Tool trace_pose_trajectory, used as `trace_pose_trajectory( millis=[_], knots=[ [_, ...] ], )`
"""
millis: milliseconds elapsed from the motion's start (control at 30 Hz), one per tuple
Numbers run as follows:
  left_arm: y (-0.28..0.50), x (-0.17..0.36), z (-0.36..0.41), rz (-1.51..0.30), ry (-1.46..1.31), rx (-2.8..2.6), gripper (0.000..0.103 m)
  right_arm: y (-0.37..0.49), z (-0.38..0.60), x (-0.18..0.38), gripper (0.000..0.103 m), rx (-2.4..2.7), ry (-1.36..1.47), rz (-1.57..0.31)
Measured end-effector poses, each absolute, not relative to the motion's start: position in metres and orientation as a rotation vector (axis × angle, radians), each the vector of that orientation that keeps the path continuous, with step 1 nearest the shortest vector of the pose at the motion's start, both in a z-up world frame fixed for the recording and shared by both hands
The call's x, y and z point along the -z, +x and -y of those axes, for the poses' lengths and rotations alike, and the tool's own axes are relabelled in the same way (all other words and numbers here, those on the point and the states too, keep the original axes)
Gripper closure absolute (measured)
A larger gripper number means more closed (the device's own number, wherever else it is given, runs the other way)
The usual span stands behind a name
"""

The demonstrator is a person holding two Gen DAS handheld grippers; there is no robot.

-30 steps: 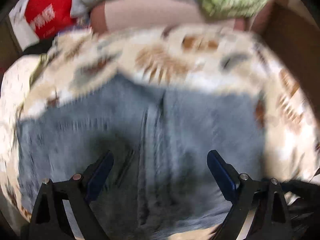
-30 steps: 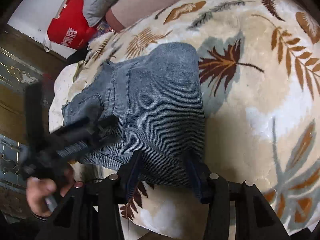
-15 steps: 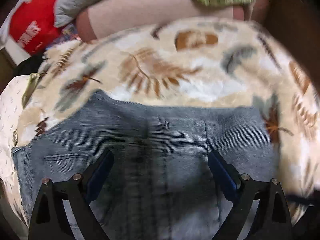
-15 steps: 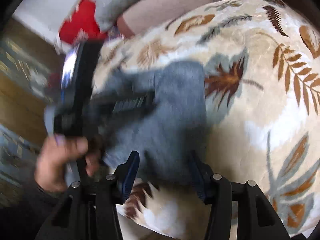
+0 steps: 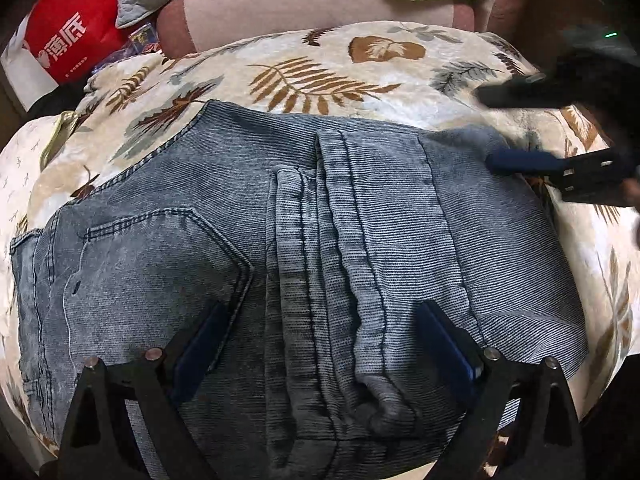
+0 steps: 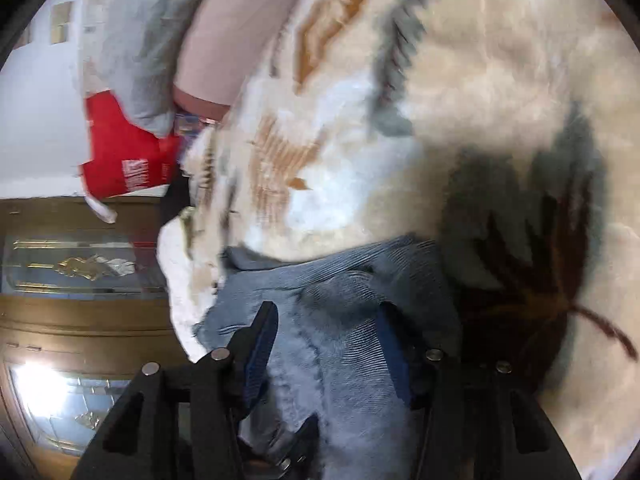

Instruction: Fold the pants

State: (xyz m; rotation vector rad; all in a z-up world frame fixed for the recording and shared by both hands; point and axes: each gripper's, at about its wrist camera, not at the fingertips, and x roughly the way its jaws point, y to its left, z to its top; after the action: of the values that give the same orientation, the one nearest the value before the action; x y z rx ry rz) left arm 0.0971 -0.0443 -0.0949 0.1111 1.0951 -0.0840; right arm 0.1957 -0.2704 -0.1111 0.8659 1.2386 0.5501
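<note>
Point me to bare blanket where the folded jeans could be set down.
Free: leaf-print blanket between jeans and pink bolster. Narrow strip at the jeans' left. Crowded: right side, where the right gripper sits at the jeans' corner.

One pants (image 5: 280,240); two grippers (image 5: 320,344)

Grey-blue ribbed denim pants (image 5: 360,240) lie folded in a flat stack on the bed, back pocket facing up.
</note>
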Motion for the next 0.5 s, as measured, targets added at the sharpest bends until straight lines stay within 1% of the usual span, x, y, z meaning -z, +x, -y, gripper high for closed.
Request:
trace_pose_trajectory(
  millis=[67, 100, 133, 167, 200, 300, 367, 433, 500],
  knots=[
    [0.095, 0.096, 0.044, -1.090, 0.105, 0.082, 0.005, 0.180, 0.272, 0.102, 0.043, -0.562, 0.849, -1.207],
    [0.096, 0.097, 0.044, -1.087, 0.106, 0.079, 0.005, 0.176, 0.271, 0.107, 0.037, -0.545, 0.830, -1.218],
    [0.096, 0.097, 0.045, -1.089, 0.105, 0.078, 0.005, 0.179, 0.268, 0.115, 0.036, -0.511, 0.795, -1.261],
    [0.098, 0.097, 0.044, -1.094, 0.104, 0.075, 0.005, 0.180, 0.266, 0.130, 0.038, -0.486, 0.793, -1.307],
    [0.097, 0.094, 0.043, -1.100, 0.095, 0.073, 0.005, 0.176, 0.271, 0.131, 0.039, -0.488, 0.832, -1.280],
    [0.086, 0.075, 0.036, -1.054, 0.060, 0.063, 0.005, 0.158, 0.279, 0.104, 0.039, -0.509, 0.821, -1.197],
    [0.078, 0.065, 0.035, -1.022, 0.052, 0.075, 0.005, 0.131, 0.283, 0.088, 0.039, -0.562, 0.829, -1.152],
    [0.071, 0.060, 0.035, -0.997, 0.058, 0.073, 0.005, 0.110, 0.282, 0.090, 0.038, -0.593, 0.858, -1.162],
    [0.074, 0.070, 0.038, -1.028, 0.085, 0.063, 0.005, 0.088, 0.279, 0.108, 0.038, -0.579, 0.865, -1.214]
  ],
)
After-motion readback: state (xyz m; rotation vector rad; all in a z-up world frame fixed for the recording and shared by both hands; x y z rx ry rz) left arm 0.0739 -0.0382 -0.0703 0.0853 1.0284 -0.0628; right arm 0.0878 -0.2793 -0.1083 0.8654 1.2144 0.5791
